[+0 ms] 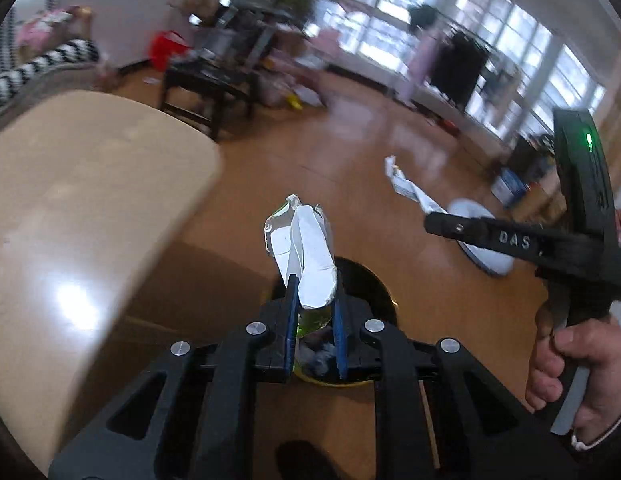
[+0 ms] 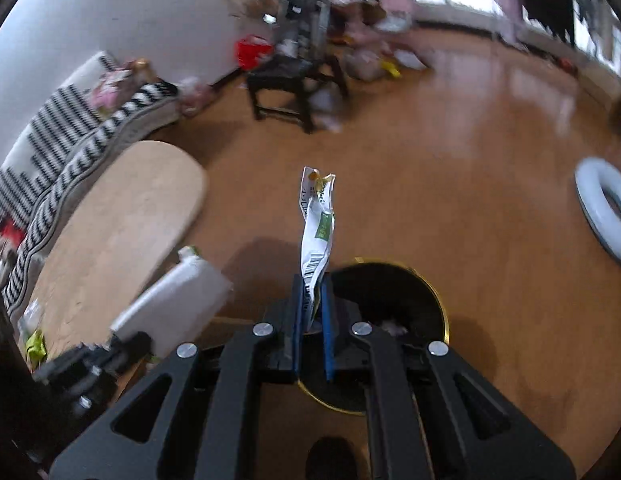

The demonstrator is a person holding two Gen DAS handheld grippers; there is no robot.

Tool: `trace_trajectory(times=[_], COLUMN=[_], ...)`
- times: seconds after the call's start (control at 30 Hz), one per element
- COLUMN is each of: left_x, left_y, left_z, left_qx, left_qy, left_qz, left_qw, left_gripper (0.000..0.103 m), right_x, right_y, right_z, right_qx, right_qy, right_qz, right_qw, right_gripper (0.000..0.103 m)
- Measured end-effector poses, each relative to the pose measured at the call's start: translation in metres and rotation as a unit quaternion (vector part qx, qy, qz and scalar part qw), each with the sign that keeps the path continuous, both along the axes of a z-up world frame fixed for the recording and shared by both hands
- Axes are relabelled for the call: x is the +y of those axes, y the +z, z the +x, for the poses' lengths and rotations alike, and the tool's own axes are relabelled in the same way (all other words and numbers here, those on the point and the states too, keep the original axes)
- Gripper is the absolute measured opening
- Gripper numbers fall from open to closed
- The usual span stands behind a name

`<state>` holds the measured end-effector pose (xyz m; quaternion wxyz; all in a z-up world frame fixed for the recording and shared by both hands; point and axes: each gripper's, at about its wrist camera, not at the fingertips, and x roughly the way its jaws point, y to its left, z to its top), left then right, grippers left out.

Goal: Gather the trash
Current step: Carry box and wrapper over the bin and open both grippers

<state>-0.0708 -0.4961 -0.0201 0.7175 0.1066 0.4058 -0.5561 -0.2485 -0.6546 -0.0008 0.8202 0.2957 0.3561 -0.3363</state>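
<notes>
A: Where is the left gripper point(image 1: 315, 280) sitting?

B: Over the bin point(image 1: 374, 280) on the floor point(image 1: 350, 152), with a crumpled carton point(image 1: 306, 252) standing up between its fingers. The table point(image 1: 82, 208) is lying to its left.

A: And the right gripper point(image 2: 312, 288)?

B: Over the same bin, with a wrapper point(image 2: 316, 232) sticking up between its fingers. A ring point(image 2: 602, 212) is lying on the floor well off to the right; a dark stool point(image 2: 294, 80) is standing further behind.

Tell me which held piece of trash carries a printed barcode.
The narrow wrapper in the right gripper: a barcode shows just above its jaws. The left gripper holds a wider, silvery-white packet.
</notes>
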Motion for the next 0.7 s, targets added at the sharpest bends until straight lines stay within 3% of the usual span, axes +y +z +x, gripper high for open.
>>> trace_trajectory(times=[0.1,0.23,0.6,0.7], left_x=[-0.025,-0.047,-0.061,-0.064], left_y=[-0.024,-0.045,-0.054,-0.057], left_z=[-0.014,-0.021,-0.012,-0.013], left_qx=[0.019,0.033,0.044,0.041], left_qy=[-0.019,-0.026,-0.036,-0.036], left_qz=[0.02,0.04,0.047,0.055], left_qw=[0.9994,0.9983,0.9973,0.997], left_gripper=[0.014,0.015,0.016,0.029], right_x=[-0.015,-0.02,-0.024,-0.023], right_y=[-0.018,-0.024,-0.028,-0.03], right_z=[-0.014,-0.02,-0.011,-0.008], right_qx=[0.011,0.017,0.024,0.03], right_qy=[-0.016,-0.025,-0.026,-0.03], right_qz=[0.036,0.048,0.054,0.055], right_qw=[0.999,0.998,0.998,0.998], right_gripper=[0.009,0.009,0.009,0.009])
